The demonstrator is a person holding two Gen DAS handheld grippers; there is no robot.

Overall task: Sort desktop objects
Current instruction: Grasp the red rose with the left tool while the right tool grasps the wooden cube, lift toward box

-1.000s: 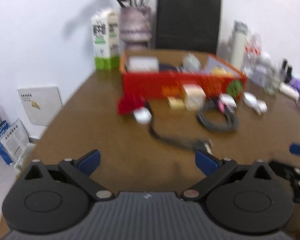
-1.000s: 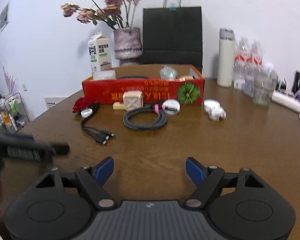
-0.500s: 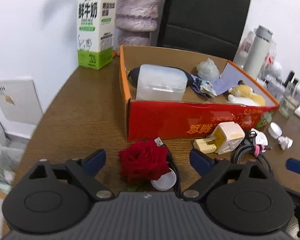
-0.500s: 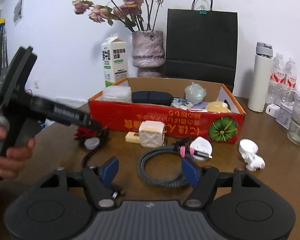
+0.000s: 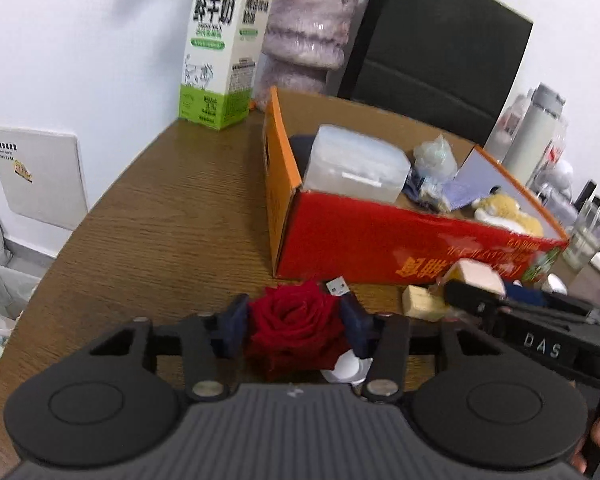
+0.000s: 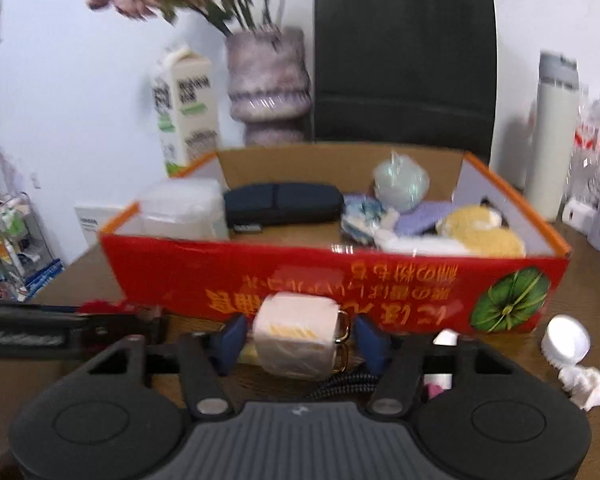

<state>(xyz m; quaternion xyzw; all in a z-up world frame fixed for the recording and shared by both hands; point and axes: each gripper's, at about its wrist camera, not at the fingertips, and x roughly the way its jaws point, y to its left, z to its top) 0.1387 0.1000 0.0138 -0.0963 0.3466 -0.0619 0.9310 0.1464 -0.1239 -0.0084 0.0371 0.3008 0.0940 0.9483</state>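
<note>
- left gripper (image 5: 296, 322) has its blue jaws closing on the red rose (image 5: 294, 326), which sits right between them on the wooden table (image 5: 172, 216); the pads look like they're touching the petals on both sides
- right gripper (image 6: 296, 338) is closing too, with the cream plug adapter (image 6: 294, 334) between the jaws; there's a sliver of gap on each side, so not pinching it yet as far as I can see
- both things sit just in front of the red cardboard box (image 5: 380, 244), rose near its left corner, adapter near the middle of the front wall
- only the left wrist view shows the USB plug (image 5: 337, 287) beside the rose, a white round thing (image 5: 346, 368) under the right jaw, and the other gripper poking in from the right
- only the right wrist view gives a clear look into the box: dark glasses case (image 6: 282, 204), clear plastic container (image 6: 180, 210), yellow plush toy (image 6: 480, 232)
- right view also has the braided cable (image 6: 340, 386) under the adapter, a white cap (image 6: 566, 338) off to the right, and a blurry bit of the rose far left
- milk carton (image 5: 216, 44), vase (image 5: 304, 32) and black paper bag (image 5: 432, 36) stand behind the box in both views
</note>
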